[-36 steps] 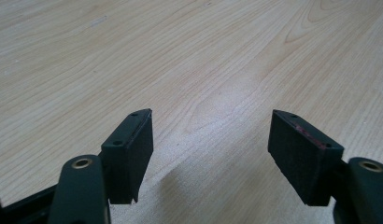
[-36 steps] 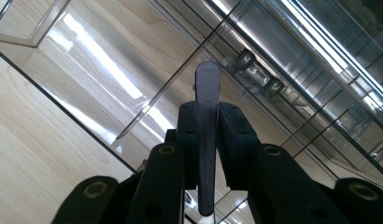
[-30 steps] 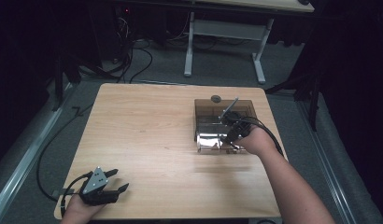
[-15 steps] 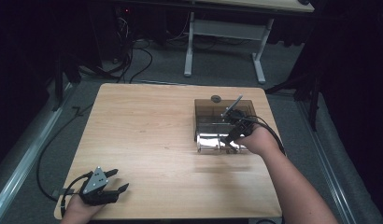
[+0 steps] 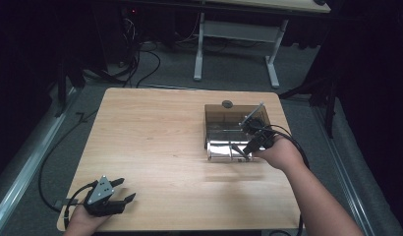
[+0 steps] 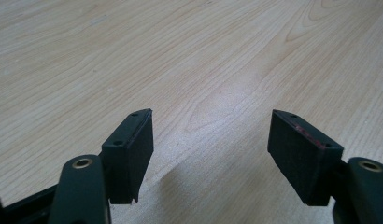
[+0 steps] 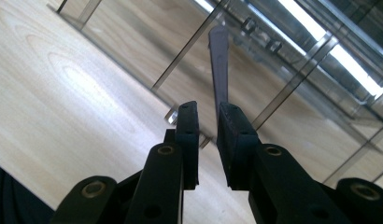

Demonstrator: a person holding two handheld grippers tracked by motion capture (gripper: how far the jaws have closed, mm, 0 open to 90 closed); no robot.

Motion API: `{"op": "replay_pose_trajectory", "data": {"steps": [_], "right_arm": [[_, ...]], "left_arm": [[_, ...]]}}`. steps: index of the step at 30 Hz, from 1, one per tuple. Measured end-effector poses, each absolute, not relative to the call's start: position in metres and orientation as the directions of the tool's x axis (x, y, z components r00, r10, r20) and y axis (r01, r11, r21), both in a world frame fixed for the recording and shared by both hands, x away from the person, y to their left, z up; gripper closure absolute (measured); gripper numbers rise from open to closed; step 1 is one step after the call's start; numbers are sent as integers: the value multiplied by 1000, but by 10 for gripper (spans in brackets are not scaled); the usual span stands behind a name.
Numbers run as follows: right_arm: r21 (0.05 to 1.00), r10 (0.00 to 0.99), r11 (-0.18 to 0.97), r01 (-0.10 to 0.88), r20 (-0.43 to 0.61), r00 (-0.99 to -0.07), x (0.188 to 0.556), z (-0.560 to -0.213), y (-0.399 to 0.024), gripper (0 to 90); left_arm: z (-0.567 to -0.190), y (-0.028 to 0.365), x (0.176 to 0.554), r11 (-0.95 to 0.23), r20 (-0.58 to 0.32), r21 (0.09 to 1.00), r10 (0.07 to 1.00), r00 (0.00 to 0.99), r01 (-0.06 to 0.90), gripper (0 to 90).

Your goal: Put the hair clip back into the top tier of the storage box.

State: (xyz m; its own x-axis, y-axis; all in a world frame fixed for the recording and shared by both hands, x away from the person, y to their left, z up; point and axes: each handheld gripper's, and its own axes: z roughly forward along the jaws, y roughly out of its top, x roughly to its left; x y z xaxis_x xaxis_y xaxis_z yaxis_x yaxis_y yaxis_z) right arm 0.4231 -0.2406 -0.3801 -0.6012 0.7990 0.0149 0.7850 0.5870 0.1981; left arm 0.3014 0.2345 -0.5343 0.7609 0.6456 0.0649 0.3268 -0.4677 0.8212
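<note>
A smoky see-through box [image 5: 216, 115] stands on the right half of the wooden table [image 5: 155, 137]. At its shiny front edge is my right gripper [image 5: 241, 146], held by a hand from the right. In the right gripper view its jaws [image 7: 208, 112] stand almost together, with a thin dark panel edge [image 7: 219, 56] of the box rising from between them. My left gripper [image 5: 127, 189] rests at the table's front left corner. It is open [image 6: 210, 140], with bare wood between its fingers.
A small dark round disc [image 5: 227, 103] lies on the table just behind the box. A second desk frame [image 5: 234, 34] and loose cables [image 5: 140, 59] are on the floor beyond the table's far edge.
The right hand and its gripper have shifted slightly toward the box's front edge. The left gripper has stayed put.
</note>
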Motion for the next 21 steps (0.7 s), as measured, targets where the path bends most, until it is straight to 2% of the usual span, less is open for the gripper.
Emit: {"op": "replay_pose_trajectory", "data": {"steps": [12, 21], "right_arm": [[200, 805, 579, 791, 15, -593, 399, -378, -244, 798], [208, 806, 574, 792, 25, -591, 376, -400, -248, 795]], "left_arm": [[-534, 236, 302, -457, 57, 827, 648, 759, 328, 316], [-534, 236, 302, -446, 50, 832, 652, 756, 331, 316]]}}
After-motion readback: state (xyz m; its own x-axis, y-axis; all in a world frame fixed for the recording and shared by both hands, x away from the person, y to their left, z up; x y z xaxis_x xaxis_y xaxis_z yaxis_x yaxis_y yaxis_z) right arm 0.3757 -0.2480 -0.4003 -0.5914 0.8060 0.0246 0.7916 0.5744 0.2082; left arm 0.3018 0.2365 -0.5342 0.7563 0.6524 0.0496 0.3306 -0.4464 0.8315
